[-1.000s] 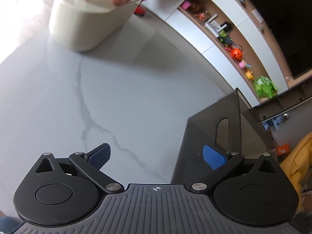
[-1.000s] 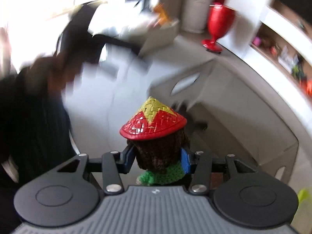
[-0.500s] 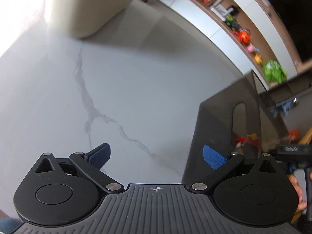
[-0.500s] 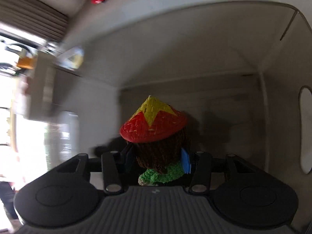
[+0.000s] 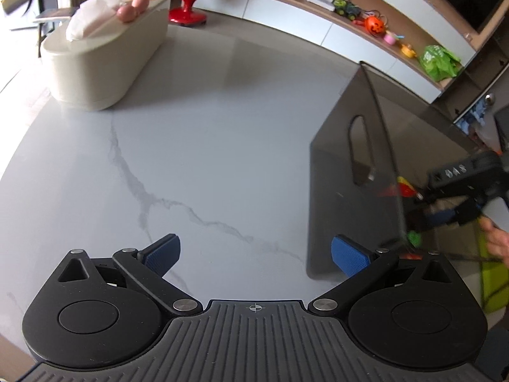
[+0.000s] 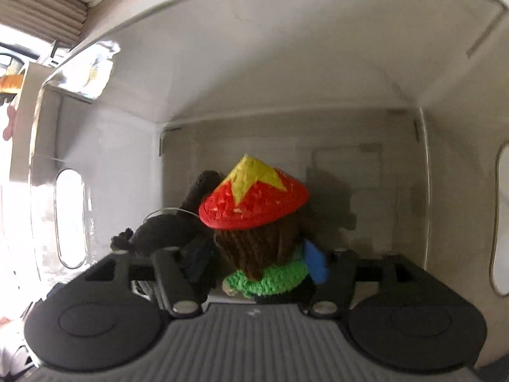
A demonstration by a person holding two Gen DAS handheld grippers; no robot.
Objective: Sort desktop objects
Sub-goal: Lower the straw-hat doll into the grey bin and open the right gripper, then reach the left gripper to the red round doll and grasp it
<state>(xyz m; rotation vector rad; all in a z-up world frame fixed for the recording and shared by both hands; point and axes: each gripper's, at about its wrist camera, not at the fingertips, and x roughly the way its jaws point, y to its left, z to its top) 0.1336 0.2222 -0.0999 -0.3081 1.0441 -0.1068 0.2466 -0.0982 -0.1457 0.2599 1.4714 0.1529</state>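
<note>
Right hand-held gripper (image 6: 257,267) is spreading around the doll (image 6: 257,222) inside the bin (image 6: 286,63); withdrawing straight toward six o'clock is advisable.

Marble, smoked plastic and crochet under my cameras

I see a glossy white tabletop (image 5: 206,121) with grey veining, a translucent smoky plastic bin (image 5: 346,172) on it, and inside that bin a knitted yarn doll (image 6: 264,242) whose woven hat looks shiny; my left gripper (image 5: 254,251) has matt black plastic arms and textured blue pads.
</note>
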